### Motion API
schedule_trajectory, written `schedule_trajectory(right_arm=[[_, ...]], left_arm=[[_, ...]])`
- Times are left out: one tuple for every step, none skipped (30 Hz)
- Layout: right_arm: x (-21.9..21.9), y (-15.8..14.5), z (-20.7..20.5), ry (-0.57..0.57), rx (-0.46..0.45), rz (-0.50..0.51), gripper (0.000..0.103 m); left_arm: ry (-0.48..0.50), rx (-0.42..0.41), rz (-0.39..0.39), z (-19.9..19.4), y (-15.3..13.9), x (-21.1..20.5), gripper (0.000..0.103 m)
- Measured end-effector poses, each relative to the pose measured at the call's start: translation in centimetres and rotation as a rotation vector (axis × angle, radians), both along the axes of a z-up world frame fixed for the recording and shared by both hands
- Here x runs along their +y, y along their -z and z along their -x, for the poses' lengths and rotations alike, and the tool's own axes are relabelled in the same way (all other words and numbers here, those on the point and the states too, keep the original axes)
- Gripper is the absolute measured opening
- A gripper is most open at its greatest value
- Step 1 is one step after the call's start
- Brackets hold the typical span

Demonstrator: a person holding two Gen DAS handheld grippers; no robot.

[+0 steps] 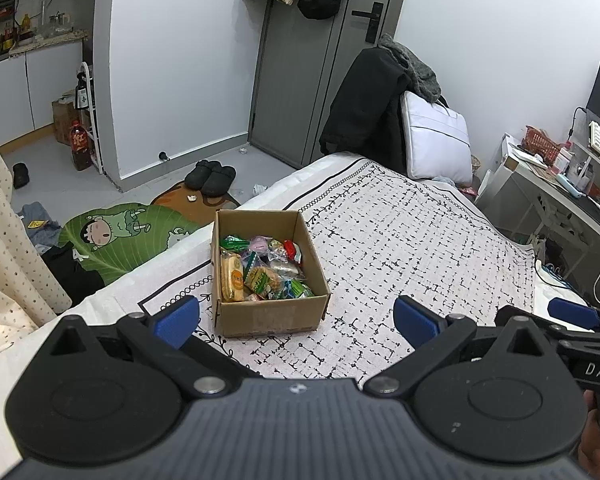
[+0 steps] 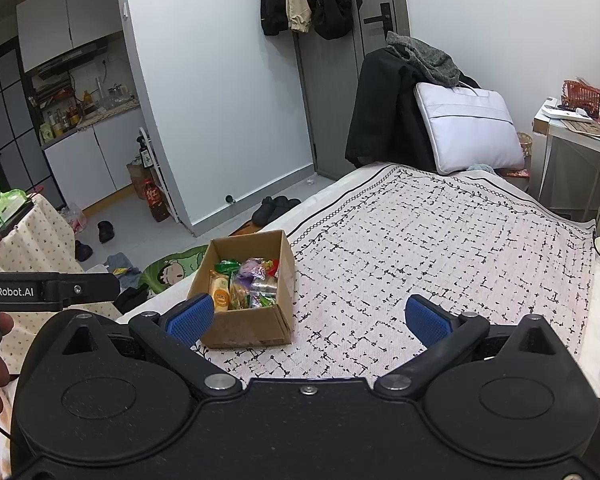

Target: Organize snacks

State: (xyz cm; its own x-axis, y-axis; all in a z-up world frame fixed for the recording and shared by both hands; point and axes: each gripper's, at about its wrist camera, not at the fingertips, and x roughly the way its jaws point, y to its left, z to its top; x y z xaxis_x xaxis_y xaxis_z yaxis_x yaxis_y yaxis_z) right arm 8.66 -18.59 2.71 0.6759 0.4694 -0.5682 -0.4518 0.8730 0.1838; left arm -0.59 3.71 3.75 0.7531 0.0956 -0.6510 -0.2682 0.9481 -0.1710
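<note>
Left claw (image 1: 296, 320) and right claw (image 2: 308, 320) both hang released, blue pads spread wide, nothing btwn them, above the patterned bed cover (image 1: 420, 248). Just ahead sits the cardboard box (image 1: 268, 316) near the bed's left edge, w/ snack packets (image 1: 260, 268) piled inside, none left out on the cover. Packets look light, crinkly, prob slippery; contents crushable, so pinch a sealed end, not the middle. Box is stiff, light; take it by a side wall. Beyond: floor, shoes (image 1: 212, 176), door.

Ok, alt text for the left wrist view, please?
An open cardboard box full of wrapped snacks sits on a patterned bedspread, just ahead of the open left hand-held gripper. Behind are a door and hanging coats.
</note>
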Motion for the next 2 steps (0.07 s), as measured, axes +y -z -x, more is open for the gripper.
schedule_trajectory(right_arm=[[0.00, 0.01, 0.06, 0.000, 0.001, 0.000, 0.103], [-0.01, 0.00, 0.00, 0.000, 0.000, 0.000, 0.103]], left_arm=[[0.000, 0.000, 0.000, 0.00, 0.00, -0.02, 0.103], [0.000, -0.001, -0.001, -0.01, -0.01, -0.01, 0.103]])
